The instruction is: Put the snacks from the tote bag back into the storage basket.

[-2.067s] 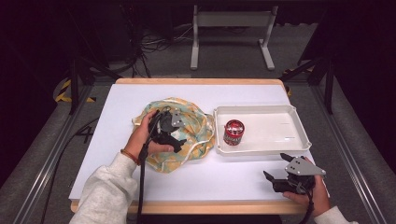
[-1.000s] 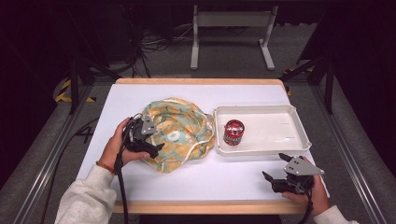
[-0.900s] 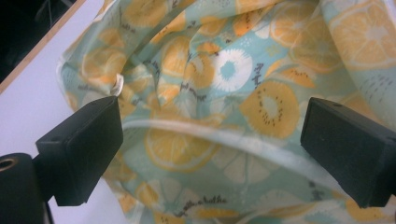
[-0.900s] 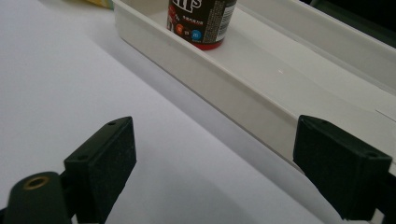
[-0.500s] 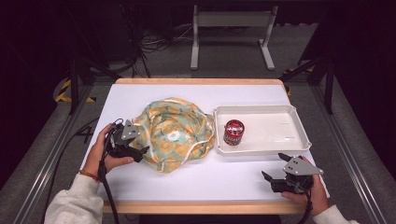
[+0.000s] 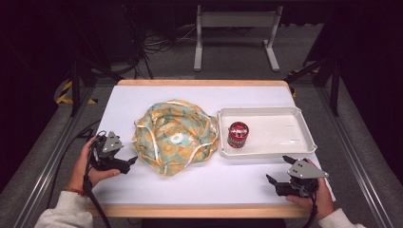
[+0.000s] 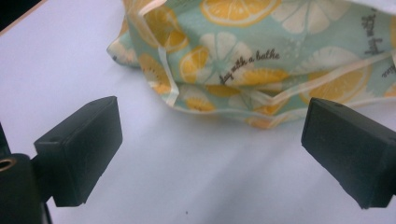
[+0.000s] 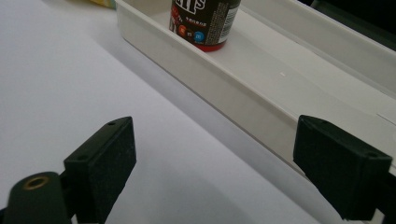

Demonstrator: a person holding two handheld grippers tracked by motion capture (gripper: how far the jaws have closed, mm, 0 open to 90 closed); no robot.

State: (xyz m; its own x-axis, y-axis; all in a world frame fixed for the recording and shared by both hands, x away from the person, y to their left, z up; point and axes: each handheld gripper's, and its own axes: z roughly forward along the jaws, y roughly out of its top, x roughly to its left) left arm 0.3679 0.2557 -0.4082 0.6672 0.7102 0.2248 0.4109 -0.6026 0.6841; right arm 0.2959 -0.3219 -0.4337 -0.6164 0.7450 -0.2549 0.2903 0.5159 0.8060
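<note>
Left gripper (image 6: 127, 161) has pulled back off the cloth (image 6: 176, 135), now just beside its left edge, jaws wide, empty. Right gripper (image 6: 278, 172) near front edge, jaws apart, empty. Can (image 6: 237, 134) upright in tray (image 6: 285, 149), left end.

High view: above near edge, facing forward and down over whole table (image 6: 199, 185). Left gripper view: low, close, facing lemon-print cloth (image 7: 261, 56). Right gripper view: low, close, facing tray (image 8: 243, 88). High view shares both.
</note>
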